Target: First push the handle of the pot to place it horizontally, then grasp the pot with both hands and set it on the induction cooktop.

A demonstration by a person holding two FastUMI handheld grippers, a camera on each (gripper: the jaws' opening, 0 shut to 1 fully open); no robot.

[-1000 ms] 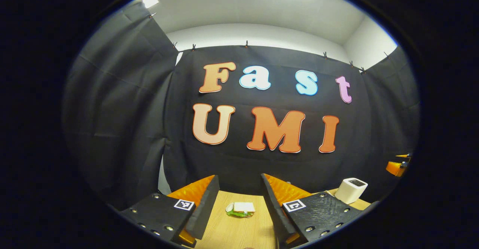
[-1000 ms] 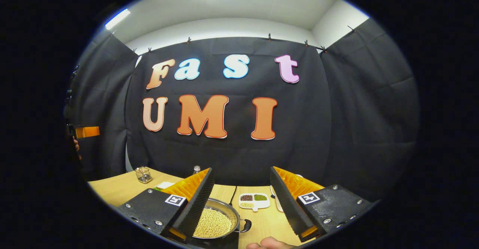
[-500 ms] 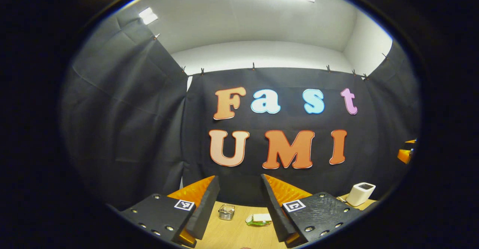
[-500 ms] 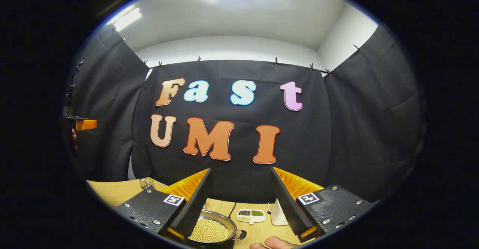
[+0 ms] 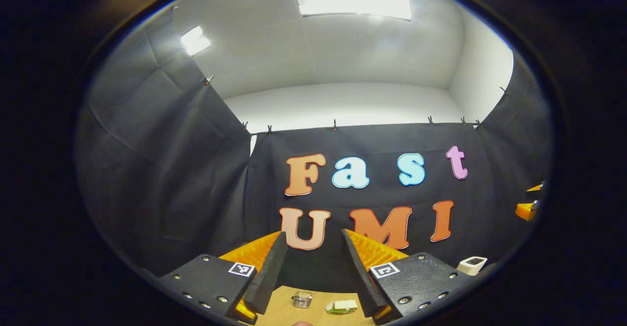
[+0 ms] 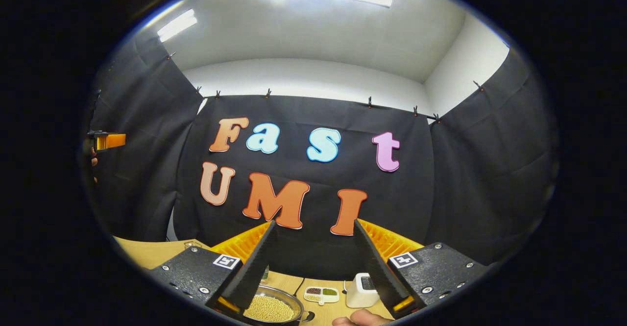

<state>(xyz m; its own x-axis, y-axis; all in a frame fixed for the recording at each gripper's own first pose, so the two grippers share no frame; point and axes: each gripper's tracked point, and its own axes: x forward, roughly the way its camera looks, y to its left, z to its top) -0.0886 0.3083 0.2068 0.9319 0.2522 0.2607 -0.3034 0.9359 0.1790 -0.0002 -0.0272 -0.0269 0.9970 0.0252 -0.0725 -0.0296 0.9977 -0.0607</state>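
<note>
- Left claw (image 5: 309, 267): wide open, holding nothing, aimed high at the booth wall; small jar (image 5: 302, 299) and a packet (image 5: 341, 306) low centre on the counter (image 5: 279, 311).
- Right claw (image 6: 313, 262): wide open, holding nothing, well above the counter.
- Pot (image 6: 272, 310): bottom centre of the right gripper view, full of beans, apart from both claws; short side handle (image 6: 307, 316) at its right.
- White box (image 6: 360, 289) and tray (image 6: 321, 294) beyond it.
- Step, by judgement: pre-contact; handle push not begun.
- Next: tilt down, lower the right claw toward the handle.

Left gripper (image 5: 309, 262), right gripper (image 6: 313, 255) agape, aloft
</note>
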